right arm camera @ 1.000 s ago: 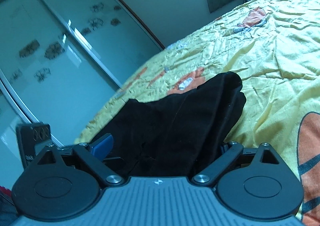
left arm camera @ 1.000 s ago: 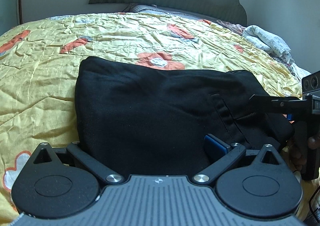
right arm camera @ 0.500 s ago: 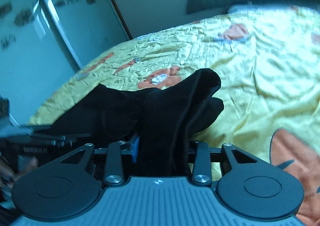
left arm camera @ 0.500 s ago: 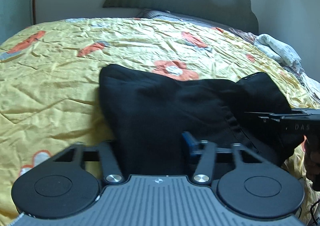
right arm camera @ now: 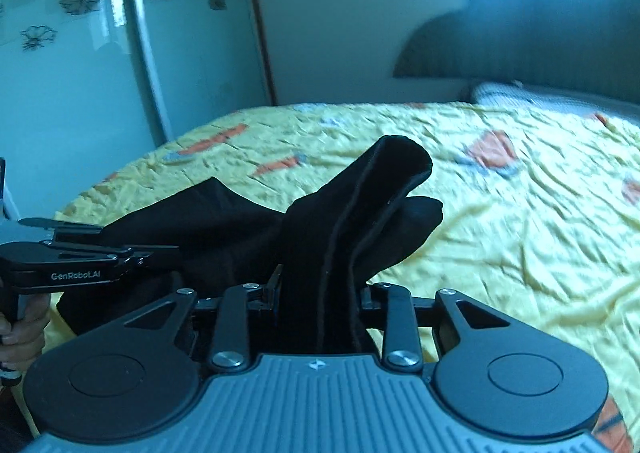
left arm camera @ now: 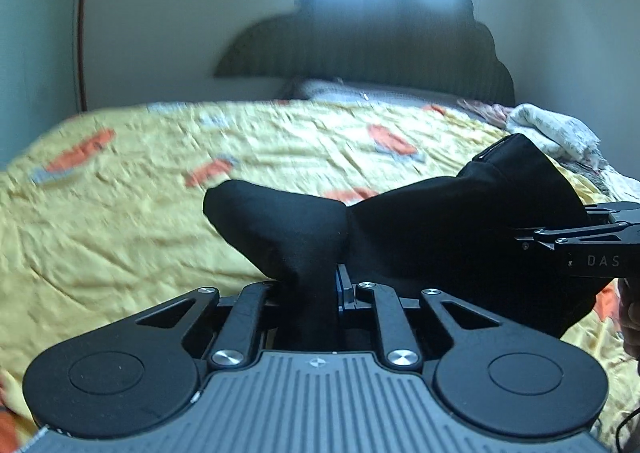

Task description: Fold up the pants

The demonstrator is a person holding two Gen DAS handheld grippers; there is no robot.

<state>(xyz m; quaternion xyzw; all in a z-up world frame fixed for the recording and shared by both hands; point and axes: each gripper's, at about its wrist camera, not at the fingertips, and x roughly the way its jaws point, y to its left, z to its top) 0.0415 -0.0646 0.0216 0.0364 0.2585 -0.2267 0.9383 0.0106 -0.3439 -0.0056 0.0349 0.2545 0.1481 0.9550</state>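
The black pants (left arm camera: 440, 229) hang bunched between my two grippers above the yellow flowered bedspread (left arm camera: 140, 213). My left gripper (left arm camera: 310, 285) has its jaws closing, and the pads pinch a bundle of the black cloth that rises in front of it. In the right wrist view the pants (right arm camera: 360, 213) stand up in a folded ridge. There my right gripper (right arm camera: 320, 293) is also closing, with a thick fold of cloth gripped between its fingers. The cloth hides the fingertips of both grippers.
A dark padded headboard (left arm camera: 380, 45) and a pillow (left arm camera: 360, 91) lie at the far end of the bed. A heap of white patterned cloth (left arm camera: 556, 133) sits at the right edge. Glass wardrobe doors (right arm camera: 100, 73) stand to the left.
Both grippers went from wide open around the flat pants to pinched on the cloth. They rose, lifting the near edge off the bed into a bunch.
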